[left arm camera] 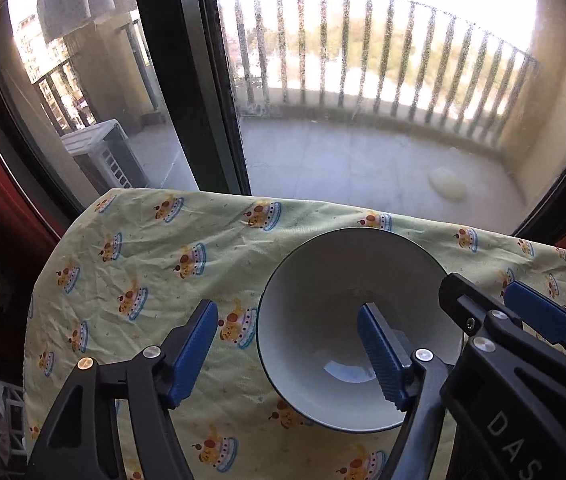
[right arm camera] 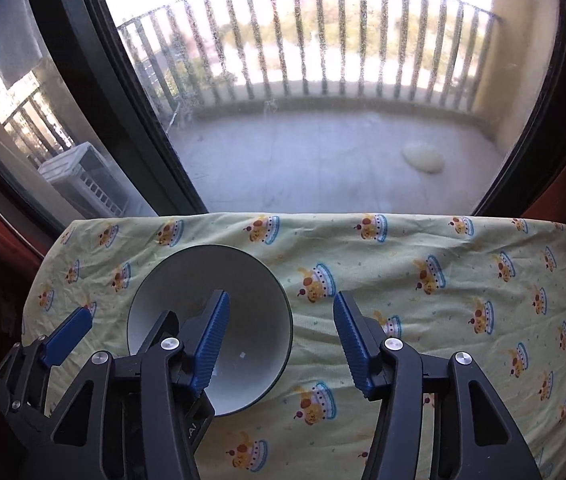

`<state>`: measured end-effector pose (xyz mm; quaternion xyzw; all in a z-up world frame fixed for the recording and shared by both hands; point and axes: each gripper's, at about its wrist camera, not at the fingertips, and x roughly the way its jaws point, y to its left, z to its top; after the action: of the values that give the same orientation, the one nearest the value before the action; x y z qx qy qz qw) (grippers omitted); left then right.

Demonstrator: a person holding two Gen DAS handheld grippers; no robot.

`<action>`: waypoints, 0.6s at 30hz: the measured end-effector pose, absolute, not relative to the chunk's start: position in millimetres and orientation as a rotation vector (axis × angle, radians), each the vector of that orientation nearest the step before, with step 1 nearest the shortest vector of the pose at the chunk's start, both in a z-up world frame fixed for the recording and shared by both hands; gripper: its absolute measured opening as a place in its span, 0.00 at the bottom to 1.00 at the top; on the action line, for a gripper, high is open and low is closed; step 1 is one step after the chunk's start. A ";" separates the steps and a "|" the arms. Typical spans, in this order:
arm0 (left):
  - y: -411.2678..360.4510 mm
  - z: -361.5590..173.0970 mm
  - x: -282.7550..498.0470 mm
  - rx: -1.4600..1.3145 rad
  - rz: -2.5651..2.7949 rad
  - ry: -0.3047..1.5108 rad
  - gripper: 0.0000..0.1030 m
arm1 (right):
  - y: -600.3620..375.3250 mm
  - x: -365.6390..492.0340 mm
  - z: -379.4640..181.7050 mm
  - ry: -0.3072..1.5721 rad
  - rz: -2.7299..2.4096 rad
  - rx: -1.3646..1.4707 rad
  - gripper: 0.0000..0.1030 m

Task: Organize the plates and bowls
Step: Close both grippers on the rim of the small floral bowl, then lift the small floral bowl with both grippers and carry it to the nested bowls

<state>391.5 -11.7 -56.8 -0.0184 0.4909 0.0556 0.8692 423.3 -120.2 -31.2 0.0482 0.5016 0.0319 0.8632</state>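
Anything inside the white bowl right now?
The bowl looks empty: bare white interior, with one finger of the left gripper and one of the right gripper over it. They hide some floor.

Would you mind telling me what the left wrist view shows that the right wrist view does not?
Only the left wrist view shows the whole bowl's inside down to its glossy bottom, with the left gripper straddling its left rim, open. Only the right wrist view shows the bare stretch of tablecloth to the right of the bowl, with the right gripper straddling the right rim, open. Both share the white bowl, the cake-print cloth, the window and the balcony railing.
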 end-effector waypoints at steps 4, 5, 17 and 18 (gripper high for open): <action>-13.8 -66.0 394.5 -0.035 0.118 1.039 0.64 | -120.6 429.6 -45.6 1.070 0.058 0.102 0.50; -13.4 -67.7 395.7 -0.035 0.121 1.042 0.63 | -120.7 431.3 -48.5 1.075 0.057 0.103 0.49; -8.6 -88.8 402.7 -0.032 0.147 1.108 0.30 | -119.9 439.2 -75.9 1.117 0.070 0.113 0.19; -8.9 -88.7 402.7 -0.023 0.157 1.108 0.28 | -119.1 439.3 -76.2 1.116 0.075 0.112 0.18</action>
<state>402.7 -8.9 -88.7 -0.0109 0.5254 0.0744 0.8475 439.3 -119.1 -76.2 0.0533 0.5289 0.0355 0.8462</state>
